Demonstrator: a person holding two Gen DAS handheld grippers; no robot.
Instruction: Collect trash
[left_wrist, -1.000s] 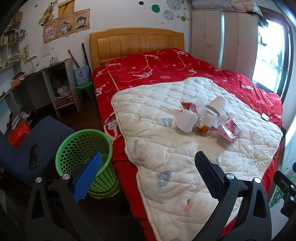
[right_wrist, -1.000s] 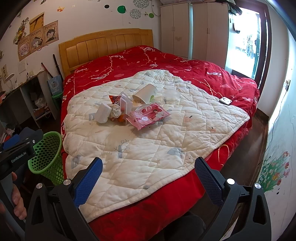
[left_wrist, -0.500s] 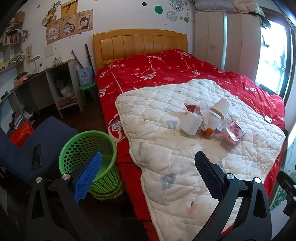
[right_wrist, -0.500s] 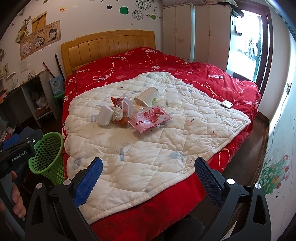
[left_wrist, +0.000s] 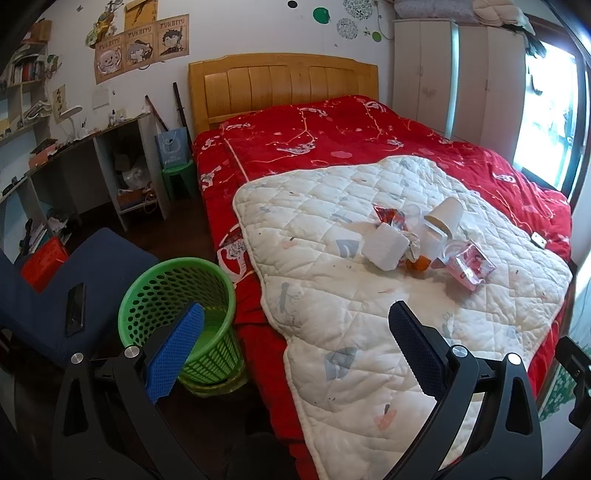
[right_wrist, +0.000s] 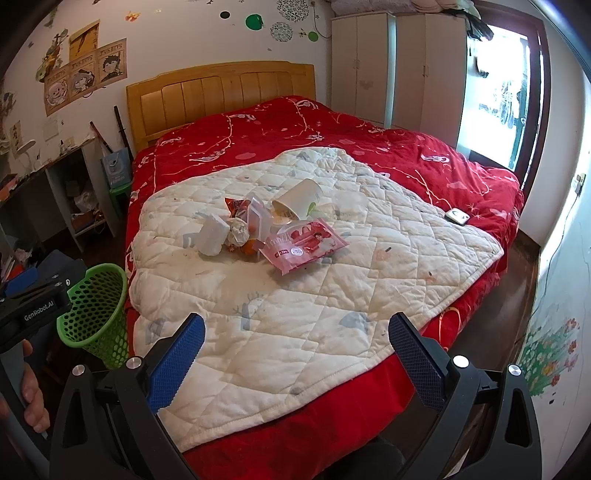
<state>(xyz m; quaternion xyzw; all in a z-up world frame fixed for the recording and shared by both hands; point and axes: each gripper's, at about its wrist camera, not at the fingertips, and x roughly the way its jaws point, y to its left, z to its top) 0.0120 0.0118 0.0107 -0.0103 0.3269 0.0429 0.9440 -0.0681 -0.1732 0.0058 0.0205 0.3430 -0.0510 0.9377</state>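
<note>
While both grippers (left_wrist: 295, 347) (right_wrist: 295, 350) gape empty, trash pile (right_wrist: 266, 229) well ahead on quilt (right_wrist: 332, 295).

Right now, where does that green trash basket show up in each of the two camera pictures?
Left wrist view: the green basket stands on the floor at lower left, beside the bed, behind the left gripper's blue pad.
Right wrist view: the green basket sits at the far left edge.
Shared landmark: the wooden headboard.
</note>
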